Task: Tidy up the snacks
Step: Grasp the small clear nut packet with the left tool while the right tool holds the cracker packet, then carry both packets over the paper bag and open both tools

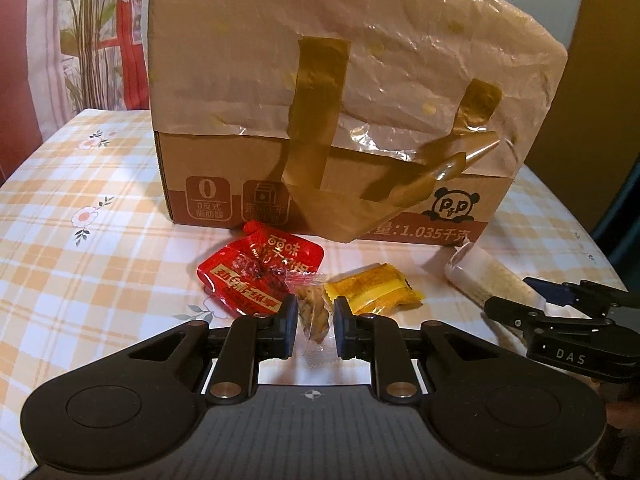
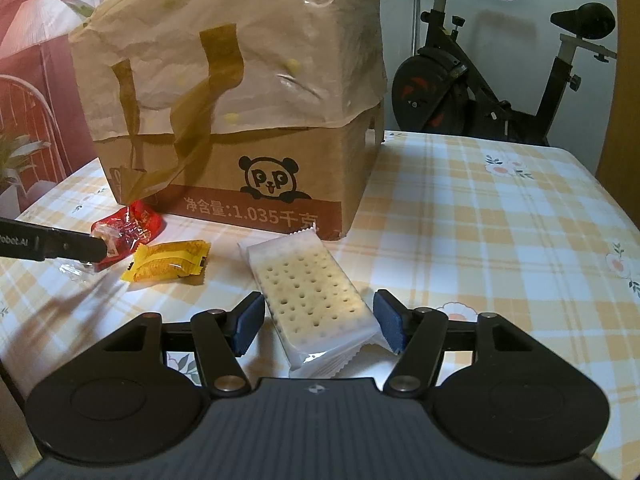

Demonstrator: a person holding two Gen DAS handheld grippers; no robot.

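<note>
Up close in the left wrist view, the left gripper pinches a clear-wrapped snack on the checked tablecloth — red packet and yellow packet just beyond, before the cardboard box. Over in the right wrist view, the right gripper stands half wide around a cracker pack — pads apart from it.

A checked tablecloth with small flowers fills the lower right of the right wrist frame. An exercise bike stands at upper right. Leafy stems before a red-and-white cloth occupy the left wrist frame's upper left.
</note>
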